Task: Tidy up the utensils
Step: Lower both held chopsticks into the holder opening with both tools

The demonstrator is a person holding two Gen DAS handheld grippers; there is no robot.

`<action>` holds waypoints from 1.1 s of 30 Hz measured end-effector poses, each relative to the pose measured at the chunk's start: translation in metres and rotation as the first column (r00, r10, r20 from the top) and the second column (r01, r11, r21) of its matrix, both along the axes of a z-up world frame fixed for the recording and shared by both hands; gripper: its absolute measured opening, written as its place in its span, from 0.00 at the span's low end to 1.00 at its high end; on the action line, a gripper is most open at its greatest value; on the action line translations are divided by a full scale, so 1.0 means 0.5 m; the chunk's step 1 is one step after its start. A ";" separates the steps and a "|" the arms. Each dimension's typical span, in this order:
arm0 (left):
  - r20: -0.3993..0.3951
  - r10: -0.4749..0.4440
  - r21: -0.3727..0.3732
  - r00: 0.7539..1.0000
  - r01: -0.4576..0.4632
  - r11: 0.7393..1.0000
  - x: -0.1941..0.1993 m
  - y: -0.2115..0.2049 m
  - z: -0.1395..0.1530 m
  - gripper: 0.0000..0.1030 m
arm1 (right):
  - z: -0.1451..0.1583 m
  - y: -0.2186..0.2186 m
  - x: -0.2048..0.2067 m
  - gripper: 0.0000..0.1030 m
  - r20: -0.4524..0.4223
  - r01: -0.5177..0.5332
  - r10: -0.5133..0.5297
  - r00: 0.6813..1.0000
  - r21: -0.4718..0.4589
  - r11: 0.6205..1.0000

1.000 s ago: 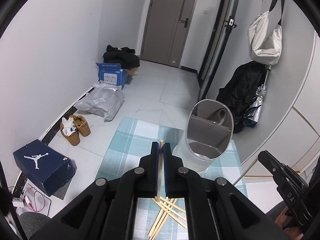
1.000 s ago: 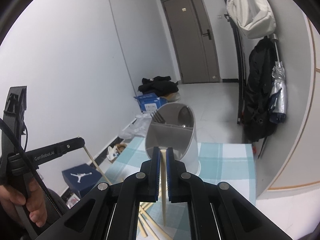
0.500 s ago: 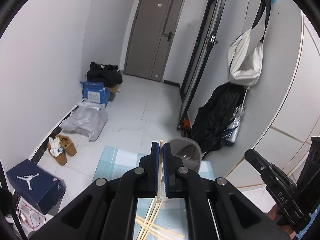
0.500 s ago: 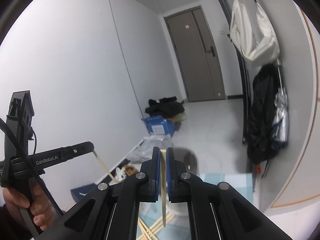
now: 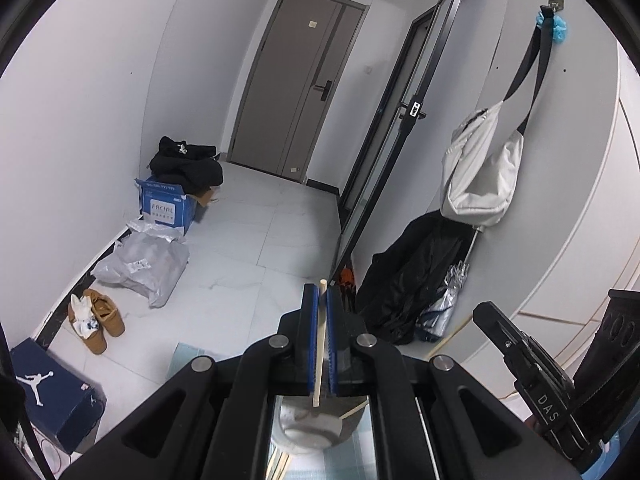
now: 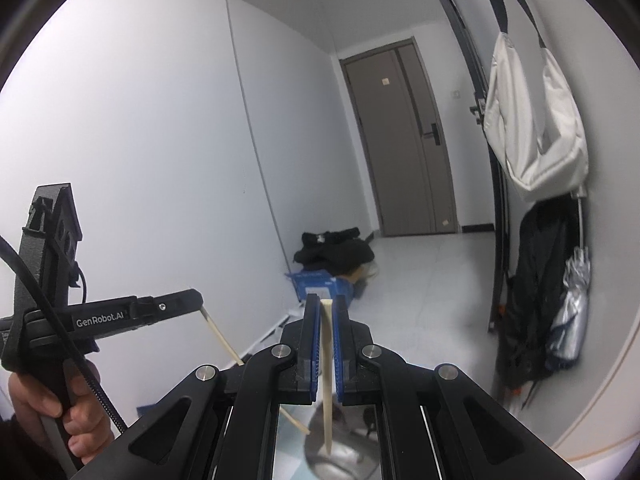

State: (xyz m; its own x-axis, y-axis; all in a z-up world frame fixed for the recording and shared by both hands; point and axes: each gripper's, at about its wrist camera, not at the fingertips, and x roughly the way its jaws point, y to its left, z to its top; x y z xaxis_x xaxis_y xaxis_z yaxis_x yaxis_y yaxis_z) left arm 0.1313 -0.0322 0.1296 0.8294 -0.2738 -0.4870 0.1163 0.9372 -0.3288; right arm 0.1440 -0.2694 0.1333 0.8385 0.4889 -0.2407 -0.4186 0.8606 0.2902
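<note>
left gripper [image 5: 319,296]: clamped on one chopstick [image 5: 318,352]. right gripper [image 6: 326,308]: clamped on another chopstick [image 6: 327,376]. below both: grey utensil holder [image 6: 344,452], contents unclear.

Utensil holder [image 5: 308,428] below both chopsticks [image 5: 319,344], shoebox [image 5: 52,396] left, hanging bag [image 5: 480,172] right, door [image 5: 296,84] behind.
</note>
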 end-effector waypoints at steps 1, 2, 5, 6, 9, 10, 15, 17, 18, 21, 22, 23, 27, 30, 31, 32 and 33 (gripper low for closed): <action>-0.001 -0.002 -0.006 1.000 0.002 1.000 0.010 -0.001 0.000 0.01 | 0.002 0.001 0.010 0.05 0.002 0.002 -0.002 1.000 -0.003 1.000; -0.003 -0.003 -0.008 1.000 0.003 1.000 0.019 -0.002 -0.001 0.01 | 0.003 0.002 0.020 0.05 0.003 0.002 -0.002 1.000 -0.005 1.000; -0.019 -0.006 -0.016 1.000 0.006 1.000 0.045 -0.006 -0.011 0.01 | 0.003 0.004 0.049 0.05 0.003 0.004 -0.004 1.000 -0.021 1.000; -0.026 -0.006 -0.016 1.000 0.006 1.000 0.053 -0.008 -0.016 0.01 | 0.003 0.005 0.058 0.05 0.004 0.005 -0.005 1.000 -0.030 1.000; -0.049 -0.010 -0.017 0.999 0.010 1.000 0.078 -0.014 -0.034 0.01 | -0.001 0.006 0.077 0.05 -0.001 0.010 -0.011 1.000 -0.053 0.999; -0.055 -0.010 -0.015 0.998 0.010 1.000 0.086 -0.016 -0.039 0.01 | -0.004 0.005 0.082 0.05 -0.005 0.011 -0.011 1.000 -0.059 0.998; -0.099 -0.025 -0.009 0.995 0.024 1.000 0.121 -0.031 -0.067 0.01 | -0.024 -0.002 0.105 0.05 -0.032 0.010 -0.013 0.999 -0.094 0.996; -0.117 -0.032 -0.006 0.993 0.032 0.999 0.130 -0.037 -0.078 0.01 | -0.036 -0.004 0.113 0.05 -0.054 0.000 -0.005 0.999 -0.100 0.995; -0.126 -0.033 -0.003 0.992 0.033 0.999 0.133 -0.038 -0.084 0.01 | -0.043 -0.004 0.117 0.05 -0.066 -0.005 -0.002 0.998 -0.102 0.995; -0.149 -0.044 0.011 0.988 0.046 0.999 0.141 -0.046 -0.100 0.01 | -0.064 0.000 0.123 0.05 -0.091 -0.017 0.006 0.996 -0.122 0.992; -0.155 -0.049 0.015 0.987 0.052 0.999 0.144 -0.049 -0.103 0.01 | -0.070 0.003 0.125 0.05 -0.097 -0.023 0.010 0.995 -0.132 0.991; -0.163 -0.054 0.021 0.985 0.058 0.998 0.147 -0.051 -0.108 0.01 | -0.075 0.006 0.127 0.05 -0.101 -0.029 0.015 0.995 -0.140 0.990; -0.198 -0.063 0.036 0.978 0.072 0.997 0.160 -0.057 -0.125 0.01 | -0.098 0.016 0.134 0.05 -0.119 -0.056 0.036 0.992 -0.162 0.985; -0.225 -0.074 0.047 0.972 0.087 0.995 0.168 -0.061 -0.139 0.01 | -0.111 0.021 0.138 0.05 -0.133 -0.070 0.047 0.990 -0.169 0.983; -0.231 -0.074 0.054 0.970 0.088 0.995 0.169 -0.063 -0.143 0.01 | -0.114 0.022 0.140 0.05 -0.138 -0.072 0.049 0.989 -0.173 0.982; -0.239 -0.083 0.056 0.968 0.099 0.994 0.171 -0.065 -0.147 0.01 | -0.118 0.024 0.141 0.05 -0.141 -0.076 0.052 0.989 -0.177 0.981; -0.245 -0.093 0.054 0.965 0.110 0.992 0.173 -0.067 -0.150 0.01 | -0.123 0.026 0.142 0.05 -0.144 -0.080 0.054 0.988 -0.183 0.980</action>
